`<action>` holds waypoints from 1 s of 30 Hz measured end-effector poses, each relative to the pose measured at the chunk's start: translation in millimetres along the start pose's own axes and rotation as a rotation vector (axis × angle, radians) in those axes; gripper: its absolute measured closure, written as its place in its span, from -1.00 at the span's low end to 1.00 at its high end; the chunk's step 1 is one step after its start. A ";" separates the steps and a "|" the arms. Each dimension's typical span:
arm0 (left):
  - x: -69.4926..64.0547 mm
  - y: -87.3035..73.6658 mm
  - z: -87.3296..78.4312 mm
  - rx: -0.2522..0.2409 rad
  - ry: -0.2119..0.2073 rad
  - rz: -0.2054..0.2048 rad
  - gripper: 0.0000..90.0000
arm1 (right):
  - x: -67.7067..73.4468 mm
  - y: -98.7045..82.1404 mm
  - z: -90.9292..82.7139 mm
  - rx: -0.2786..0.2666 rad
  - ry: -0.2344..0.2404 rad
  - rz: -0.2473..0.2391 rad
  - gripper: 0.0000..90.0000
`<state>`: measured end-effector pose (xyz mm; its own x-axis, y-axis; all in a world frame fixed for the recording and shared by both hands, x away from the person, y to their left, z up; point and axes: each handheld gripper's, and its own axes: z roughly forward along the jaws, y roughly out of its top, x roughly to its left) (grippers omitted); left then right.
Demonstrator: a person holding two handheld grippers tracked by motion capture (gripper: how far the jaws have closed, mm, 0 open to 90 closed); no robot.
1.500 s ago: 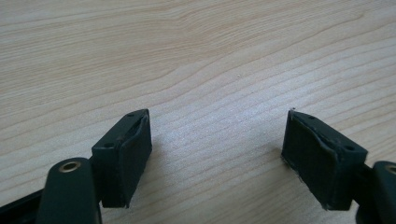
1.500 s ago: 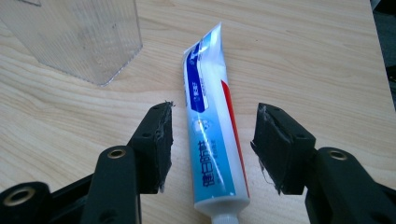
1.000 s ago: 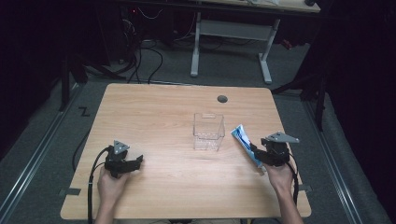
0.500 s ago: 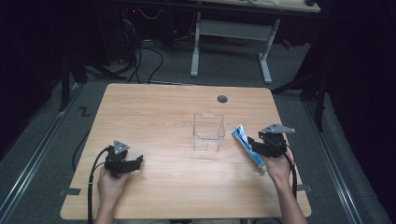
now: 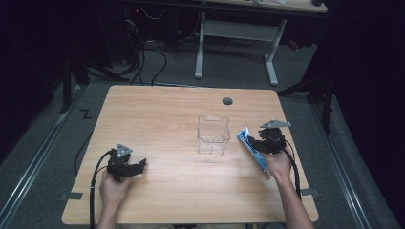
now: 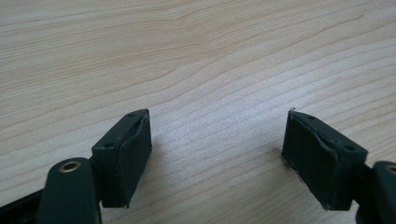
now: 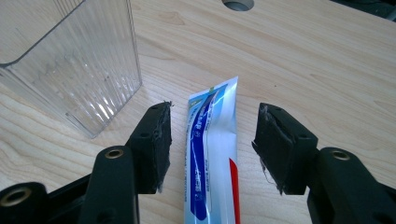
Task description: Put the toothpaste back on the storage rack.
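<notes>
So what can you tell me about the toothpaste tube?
The tube is white with blue swirls and a red patch, soft plastic by its look, with a flat crimped end. It lies flat on the wooden table, right of the clear box. The right gripper straddles it, jaws open, pads not touching.

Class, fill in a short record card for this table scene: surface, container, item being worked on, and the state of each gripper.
surface: wooden table
container: clear box, upright, beside the tube
item: toothpaste tube, lying flat on the table
right gripper: open, jaws either side of the tube, pads not touching it
left gripper: open, nothing between the jaws, low over bare wood
</notes>
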<state>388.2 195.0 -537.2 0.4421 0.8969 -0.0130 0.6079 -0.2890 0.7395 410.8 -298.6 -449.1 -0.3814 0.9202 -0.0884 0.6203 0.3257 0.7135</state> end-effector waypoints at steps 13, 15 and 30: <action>0.0 0.0 0.0 0.000 0.000 0.000 -0.46 | 4.6 8.7 23.2 0.080 -0.006 -0.029 0.01; 0.0 0.0 0.0 0.000 0.000 0.000 -0.46 | 5.5 9.4 27.2 0.089 -0.005 -0.036 0.01; 0.0 0.0 0.0 0.000 0.000 0.000 -0.46 | 5.5 10.4 49.1 0.180 -0.016 -0.049 0.00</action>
<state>388.2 195.0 -537.2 0.4421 0.8969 -0.0130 0.6080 -0.2890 0.7395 448.8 -279.6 -476.3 -0.4040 0.9052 -0.1324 0.7147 0.4026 0.5720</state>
